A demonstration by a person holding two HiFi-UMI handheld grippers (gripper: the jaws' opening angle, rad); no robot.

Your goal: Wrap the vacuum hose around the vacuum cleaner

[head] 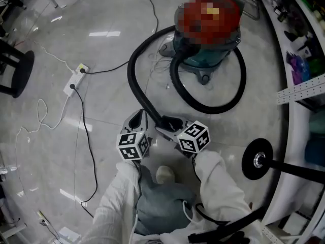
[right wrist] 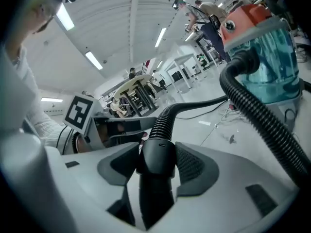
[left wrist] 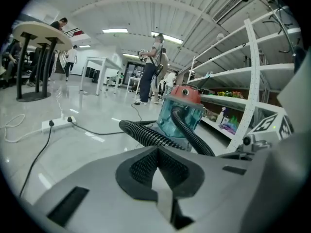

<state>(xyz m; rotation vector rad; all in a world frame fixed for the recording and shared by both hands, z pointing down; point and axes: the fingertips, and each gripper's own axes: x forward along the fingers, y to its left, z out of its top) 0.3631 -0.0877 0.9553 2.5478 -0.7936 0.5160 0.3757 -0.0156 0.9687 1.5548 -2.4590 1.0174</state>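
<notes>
The vacuum cleaner (head: 208, 60) has a teal body and a red top and stands on the pale floor ahead of me; it also shows in both gripper views (left wrist: 177, 115) (right wrist: 272, 67). Its black ribbed hose (head: 133, 80) loops round the base, then arcs left and down toward my hands. My right gripper (head: 167, 123) is shut on the hose's smooth black end cuff (right wrist: 156, 159). My left gripper (head: 137, 120) hovers just left of it, with its pads (left wrist: 141, 166) closed together and nothing between them. The hose (left wrist: 146, 135) lies just beyond its tips.
A white power strip (head: 76, 78) with white and black cords lies on the floor at left. A black stool base (head: 15, 72) sits at the far left. White shelving (head: 304, 93) lines the right side, with a black disc foot (head: 258, 160) near it. People (left wrist: 153, 69) stand far off.
</notes>
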